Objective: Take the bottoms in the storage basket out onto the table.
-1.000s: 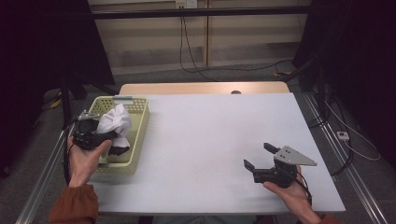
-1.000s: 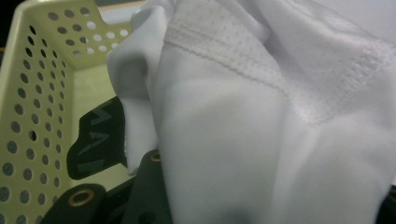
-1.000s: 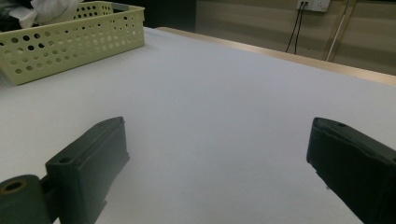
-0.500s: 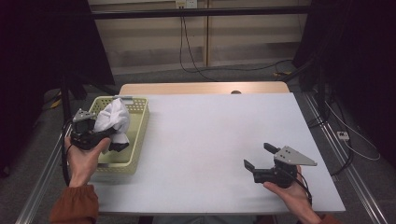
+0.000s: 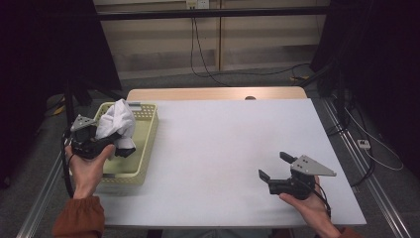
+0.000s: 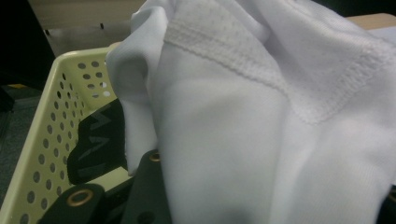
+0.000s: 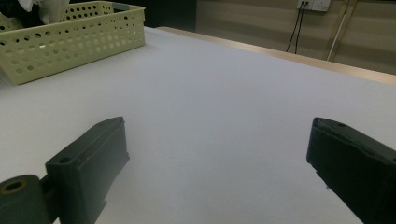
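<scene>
At the left edge of the table [image 5: 223, 144], the left gripper [image 5: 119, 145] has its jaws clamped on a white cloth [image 5: 116, 124], a bunched garment with a stitched hem, and holds it up above the pale yellow perforated basket [image 5: 143, 144]. The fabric mounds over the gripper and hangs down toward the basket's inside; seen along the jaws, it drapes right across them. The right gripper [image 5: 275, 166] sits low at the table's near right, well apart from the basket, its jaws spread wide with nothing between them.
</scene>
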Tool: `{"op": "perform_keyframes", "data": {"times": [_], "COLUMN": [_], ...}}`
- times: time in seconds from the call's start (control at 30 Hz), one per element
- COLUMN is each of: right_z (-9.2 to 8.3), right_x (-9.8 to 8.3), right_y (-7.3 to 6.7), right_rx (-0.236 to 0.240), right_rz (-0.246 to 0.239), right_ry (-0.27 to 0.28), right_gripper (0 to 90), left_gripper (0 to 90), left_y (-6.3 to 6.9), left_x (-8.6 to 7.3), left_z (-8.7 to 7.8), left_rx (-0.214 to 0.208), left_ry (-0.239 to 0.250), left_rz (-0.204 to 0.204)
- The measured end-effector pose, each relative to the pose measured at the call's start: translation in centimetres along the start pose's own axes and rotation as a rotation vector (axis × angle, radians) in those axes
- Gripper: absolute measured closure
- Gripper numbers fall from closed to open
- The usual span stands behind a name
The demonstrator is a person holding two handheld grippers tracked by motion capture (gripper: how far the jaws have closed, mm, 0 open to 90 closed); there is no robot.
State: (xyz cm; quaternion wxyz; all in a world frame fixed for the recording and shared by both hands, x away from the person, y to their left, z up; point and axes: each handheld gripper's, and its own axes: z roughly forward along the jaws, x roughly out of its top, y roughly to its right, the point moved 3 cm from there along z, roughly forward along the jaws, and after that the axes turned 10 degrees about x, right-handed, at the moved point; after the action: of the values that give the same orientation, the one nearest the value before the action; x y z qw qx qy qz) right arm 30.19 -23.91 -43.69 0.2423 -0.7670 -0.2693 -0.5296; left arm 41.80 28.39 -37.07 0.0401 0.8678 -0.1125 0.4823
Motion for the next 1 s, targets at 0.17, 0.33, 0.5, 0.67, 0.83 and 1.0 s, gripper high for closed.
{"op": "perform_keyframes", "data": {"times": [0.17, 0.33, 0.5, 0.67, 0.83, 1.0], "right_z": [0.0, 0.0, 0.0, 0.0, 0.0, 0.0], "right_x": [0.0, 0.0, 0.0, 0.0, 0.0, 0.0], "right_y": [0.0, 0.0, 0.0, 0.0, 0.0, 0.0], "right_rx": [0.0, 0.0, 0.0, 0.0, 0.0, 0.0], "right_rz": [0.0, 0.001, 0.0, 0.001, 0.002, 0.003], "right_ry": [0.0, 0.0, 0.0, 0.001, 0.001, 0.001], "right_gripper": [4.9, 4.9, 4.9, 4.9, 4.9, 4.9], "left_gripper": [68.1, 68.1, 68.2, 68.1, 68.1, 68.1], "left_y": [-0.1, -0.1, -0.2, -0.2, 0.0, 0.3], "left_x": [0.1, 0.3, 0.4, 0.6, 0.8, 1.1], "left_z": [-0.3, -0.9, -1.3, -1.6, -2.0, -2.5], "left_rx": [0.002, -0.018, -0.021, -0.021, -0.021, -0.018], "left_ry": [0.033, 0.09, 0.125, 0.15, 0.18, 0.213], "left_rz": [-0.013, -0.032, -0.042, -0.047, -0.045, -0.047]}}
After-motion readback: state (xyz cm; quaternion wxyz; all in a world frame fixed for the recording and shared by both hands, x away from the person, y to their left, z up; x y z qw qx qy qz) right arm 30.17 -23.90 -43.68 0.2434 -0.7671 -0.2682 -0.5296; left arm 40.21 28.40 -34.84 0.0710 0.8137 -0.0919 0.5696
